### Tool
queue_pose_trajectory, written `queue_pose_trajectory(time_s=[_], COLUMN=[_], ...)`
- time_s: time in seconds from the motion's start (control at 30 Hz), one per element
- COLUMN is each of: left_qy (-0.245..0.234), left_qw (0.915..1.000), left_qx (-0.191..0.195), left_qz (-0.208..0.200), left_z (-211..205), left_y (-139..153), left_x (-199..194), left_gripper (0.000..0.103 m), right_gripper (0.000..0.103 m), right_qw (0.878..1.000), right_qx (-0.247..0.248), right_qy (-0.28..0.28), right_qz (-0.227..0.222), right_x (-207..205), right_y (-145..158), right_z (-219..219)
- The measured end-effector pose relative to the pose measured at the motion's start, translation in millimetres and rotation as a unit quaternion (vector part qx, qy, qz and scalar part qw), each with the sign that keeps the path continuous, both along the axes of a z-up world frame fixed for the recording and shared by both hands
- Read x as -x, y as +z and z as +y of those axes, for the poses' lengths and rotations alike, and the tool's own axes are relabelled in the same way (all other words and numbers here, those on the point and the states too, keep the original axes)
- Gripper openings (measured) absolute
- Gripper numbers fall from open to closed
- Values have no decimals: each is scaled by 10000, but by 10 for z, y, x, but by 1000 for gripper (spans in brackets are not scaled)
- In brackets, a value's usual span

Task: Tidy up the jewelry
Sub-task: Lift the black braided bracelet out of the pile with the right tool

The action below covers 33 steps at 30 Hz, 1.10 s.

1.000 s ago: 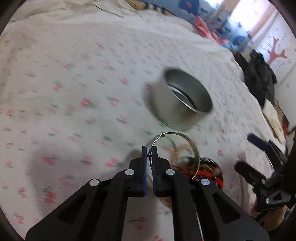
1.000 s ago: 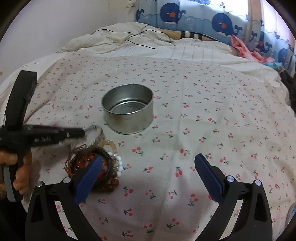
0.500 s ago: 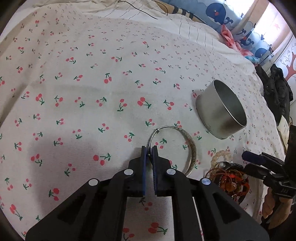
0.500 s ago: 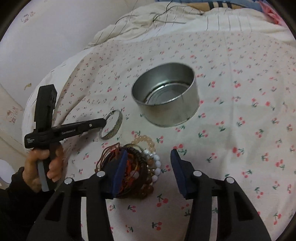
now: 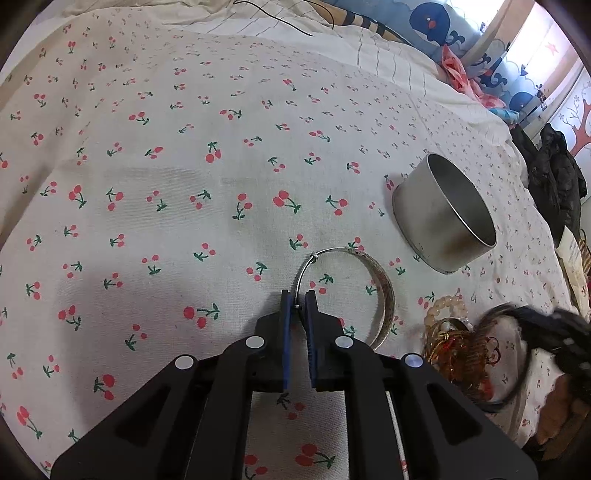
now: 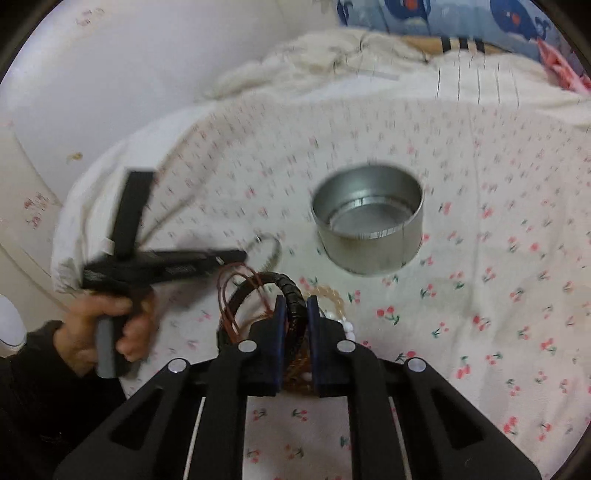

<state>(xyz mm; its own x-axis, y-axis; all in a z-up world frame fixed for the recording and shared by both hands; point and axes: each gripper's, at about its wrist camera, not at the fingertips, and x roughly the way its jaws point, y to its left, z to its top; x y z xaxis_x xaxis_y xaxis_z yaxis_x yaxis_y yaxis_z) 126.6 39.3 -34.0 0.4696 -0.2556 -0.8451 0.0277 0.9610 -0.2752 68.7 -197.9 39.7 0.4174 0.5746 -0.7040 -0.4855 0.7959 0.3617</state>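
Observation:
My left gripper (image 5: pixel 297 306) is shut on the thin wire part of a silver bangle (image 5: pixel 384 291), which lies low on the cherry-print sheet. The same bangle (image 6: pixel 271 251) appears blurred in the right wrist view at the tip of the left gripper (image 6: pixel 242 254). A round metal tin (image 5: pixel 432 221) (image 6: pixel 369 243) stands open and looks empty, beyond the jewelry. My right gripper (image 6: pixel 293 306) is shut on a black braided bracelet (image 6: pixel 284 282) from the pile of bracelets (image 5: pixel 458 350). Brown cords hang with it. A pale beaded bracelet (image 6: pixel 332 295) lies beside the pile.
The bed's cherry-print sheet (image 5: pixel 184 166) spreads wide to the left and behind the tin. A crumpled quilt (image 6: pixel 314 59) and whale-print curtain (image 5: pixel 436 18) lie at the back. Dark clothing (image 5: pixel 554 177) sits at the right edge. A hand (image 6: pixel 107 332) grips the left gripper's handle.
My right gripper went from wide open to shut on the black bracelet, tipping down over the pile. My left gripper carried the bangle from near the tin down to the sheet left of the pile.

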Motion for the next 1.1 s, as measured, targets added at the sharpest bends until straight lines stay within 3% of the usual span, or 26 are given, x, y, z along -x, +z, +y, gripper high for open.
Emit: queue_pose_trajectory(time_s=[0.17,0.23,0.43,0.57,0.7,0.8,0.9,0.97,1.07,1.1], left_qy=[1,-28,-138,-157,-128,-207,-315,-295,-119,-50], left_qw=[10000,9999,9998,9998,9998,9997,9988,9989,9997,9998], left_qx=[-64,-94,-140,-60,27,-27,-319,-296,-97,-82], left_qz=[-31,-43,-85,-87,-136,-147,-209,-221,-208,-199], left_z=[-40,-61,-108,-111,-121,-173,-270,-262,-169,-141], left_y=[-9,-8,-1,5,18,-4,-11,-3,9,7], left_x=[5,2,2,-12,-38,-65,-55,-53,-61,-66], left_gripper=[10,12,19,24,40,48,50,50,45,39], right_gripper=[12,12,12,12,15,59,59,57,47,41], right_qw=[9992,9999,9960,9972,9887,9868,9861,9831,9783,9776], right_qx=[-376,-74,-851,-59,672,800,1028,1335,1776,1823], right_qy=[94,-26,-107,-729,-1298,-1363,-1267,-1213,-1065,-1054], right_qz=[-33,-150,-247,-173,324,340,316,299,8,-19], right_x=[116,149,199,106,-81,-105,-113,-121,-58,-51], right_y=[87,127,292,164,-177,-272,-344,-420,-403,-405], right_z=[-151,-152,-410,-520,-568,-553,-471,-409,-302,-286])
